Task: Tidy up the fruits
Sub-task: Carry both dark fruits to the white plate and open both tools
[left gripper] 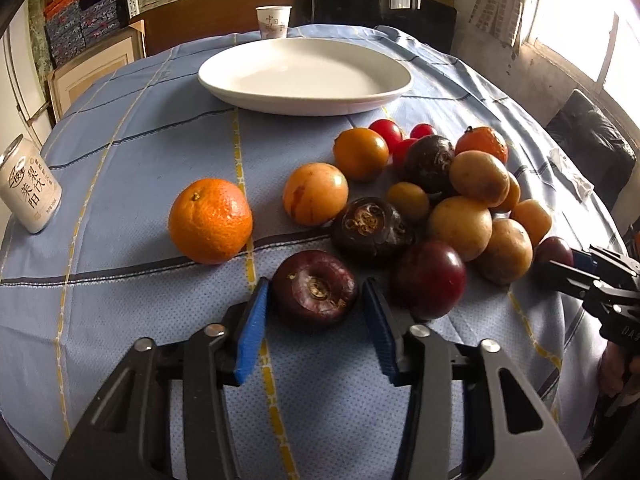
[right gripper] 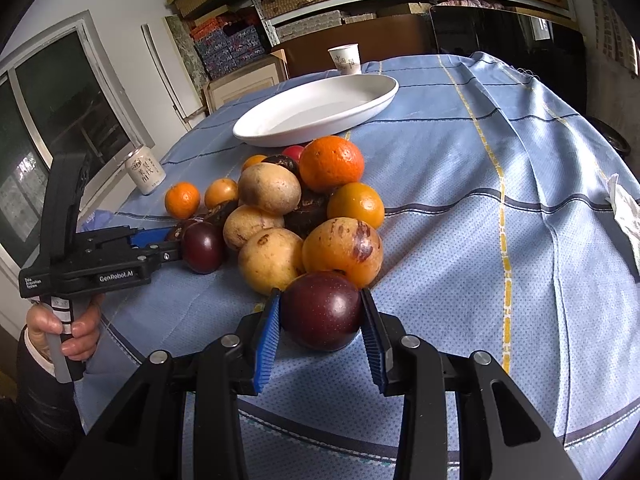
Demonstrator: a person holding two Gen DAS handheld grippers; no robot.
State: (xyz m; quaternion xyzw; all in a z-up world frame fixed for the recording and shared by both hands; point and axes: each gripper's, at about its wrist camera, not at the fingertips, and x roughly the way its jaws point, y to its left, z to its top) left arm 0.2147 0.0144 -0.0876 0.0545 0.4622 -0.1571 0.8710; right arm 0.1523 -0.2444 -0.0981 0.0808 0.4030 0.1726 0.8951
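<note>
My left tool point(left gripper: 316, 300) sits low over the worktop's pale blue checked cloth point(left gripper: 132, 128), its blue pads on either side of a dark maroon, flattened round fruit with a dried stem scar point(left gripper: 315, 288). The left pad touches the fruit's skin; on the right I can see a thin gap, so I would call this tool not yet clenched, with the fruit between its pads and resting on the cloth. My right tool point(right gripper: 320, 312) is clenched on a smooth, dark red round plum point(right gripper: 323, 310), both blue pads pressed to its sides at the near edge of the fruit pile.

The pile lies in the middle of the worktop: tan round fruits point(right gripper: 269, 188), yellow-orange ones point(right gripper: 342, 250), more dark ones and small red tomatoes point(left gripper: 386, 132) at its far side. A bright orange mandarin point(left gripper: 210, 220) sits apart, to the left of the pile in the left wrist view. Beyond the pile lies a white oval ceramic dish point(left gripper: 304, 74), with a white paper cup point(left gripper: 273, 20) at the far edge. A white drink can point(left gripper: 30, 188) stands at the left edge.
</note>
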